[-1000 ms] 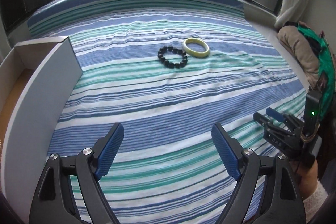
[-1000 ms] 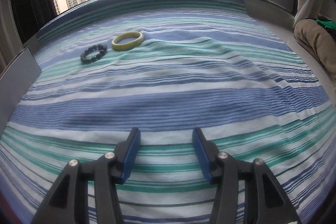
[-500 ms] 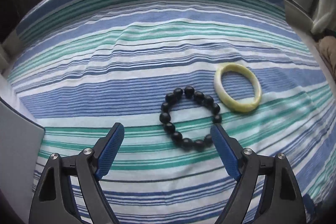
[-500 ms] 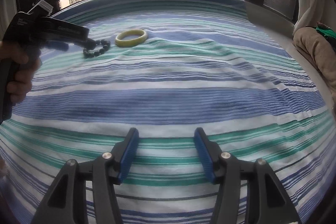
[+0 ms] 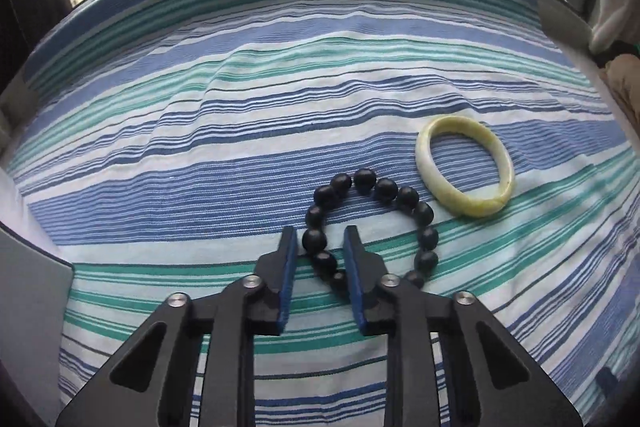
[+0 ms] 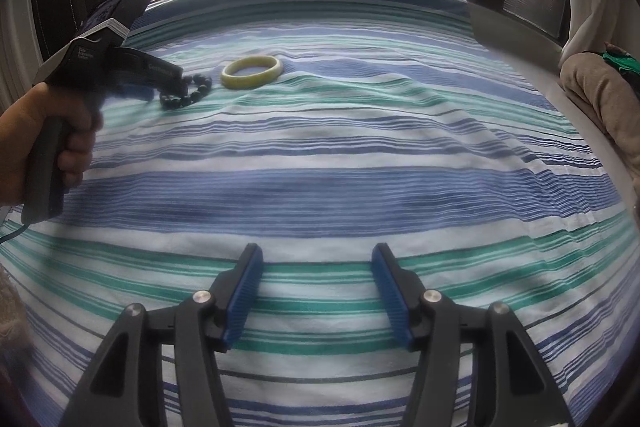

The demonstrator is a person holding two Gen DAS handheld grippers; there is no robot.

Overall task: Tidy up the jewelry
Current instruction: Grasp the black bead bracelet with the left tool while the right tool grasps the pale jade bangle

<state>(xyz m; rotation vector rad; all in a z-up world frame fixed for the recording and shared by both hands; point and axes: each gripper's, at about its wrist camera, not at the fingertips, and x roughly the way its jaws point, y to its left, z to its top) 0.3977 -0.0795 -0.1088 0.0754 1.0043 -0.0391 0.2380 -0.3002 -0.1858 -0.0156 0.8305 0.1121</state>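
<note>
A black bead bracelet (image 5: 404, 199) lies on the striped bedsheet (image 5: 200, 163), with a pale yellow-green bangle (image 5: 466, 203) just to its right. My left gripper (image 5: 319, 241) is down on the sheet with its jaws narrowed around the bracelet's left side; beads sit between the blue pads, a small gap still shows on each side. In the right wrist view the bracelet (image 6: 188, 95) and bangle (image 6: 253, 71) lie far left, with the left gripper (image 6: 160, 83) at the beads. My right gripper (image 6: 316, 259) is open and empty, low over the sheet.
A grey box wall (image 5: 28, 291) stands at the left edge of the left wrist view. Folded beige clothing (image 6: 600, 99) lies at the right side of the bed. A window sill and dark frames run along the far edge.
My left gripper moved forward onto the bead bracelet and its jaws narrowed around the bracelet's left side. The right gripper stayed nearly still and open.
</note>
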